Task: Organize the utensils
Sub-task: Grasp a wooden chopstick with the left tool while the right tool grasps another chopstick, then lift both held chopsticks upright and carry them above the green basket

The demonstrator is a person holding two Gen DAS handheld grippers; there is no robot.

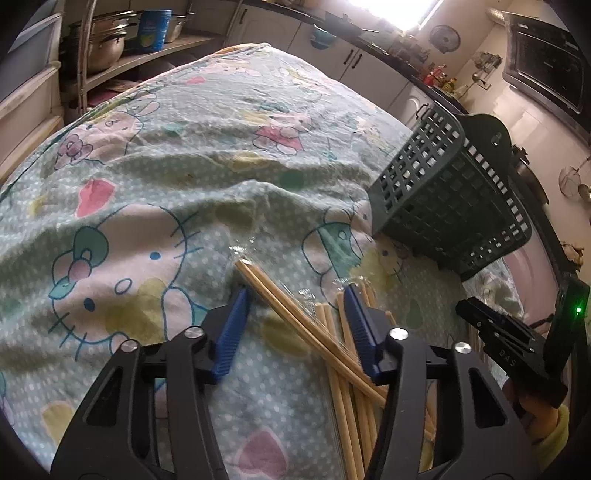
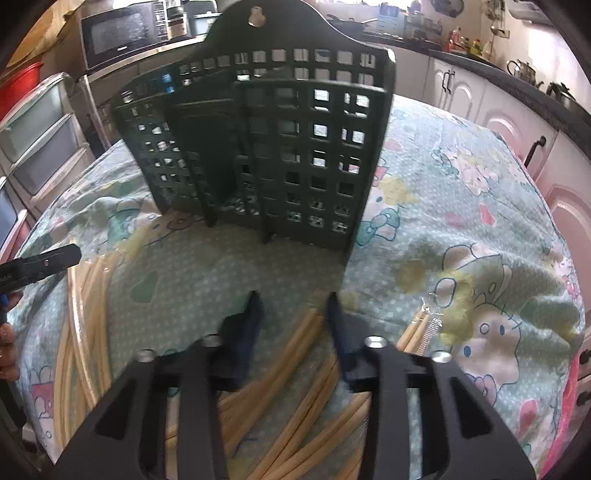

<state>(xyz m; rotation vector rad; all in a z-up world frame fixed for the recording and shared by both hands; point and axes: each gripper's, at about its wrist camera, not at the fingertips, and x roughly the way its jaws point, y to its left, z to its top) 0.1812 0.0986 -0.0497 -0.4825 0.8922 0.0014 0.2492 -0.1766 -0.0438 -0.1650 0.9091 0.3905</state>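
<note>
Pale wooden chopsticks point(image 1: 314, 332), some in clear wrappers, lie scattered on a cartoon-cat tablecloth point(image 1: 147, 177). My left gripper point(image 1: 295, 295) stands over them with its blue fingers point(image 1: 231, 332) apart; one wrapped pair runs slantwise through the gap, not pinched. A dark green lattice utensil holder point(image 1: 443, 184) stands at the right. In the right wrist view the holder point(image 2: 277, 147) is straight ahead. My right gripper point(image 2: 293, 299), blurred, has its jaws apart above more chopsticks point(image 2: 295, 350), and another bunch point(image 2: 88, 314) lies at the left. Each gripper shows at the edge of the other's view.
A shelf with metal pots point(image 1: 107, 44) and a blue tin point(image 1: 153, 29) stands beyond the table's far left. White cabinets point(image 1: 332, 55) and a counter run behind. A microwave point(image 2: 125, 33) sits behind the holder. Stacked plastic drawers point(image 2: 40, 136) are at the left.
</note>
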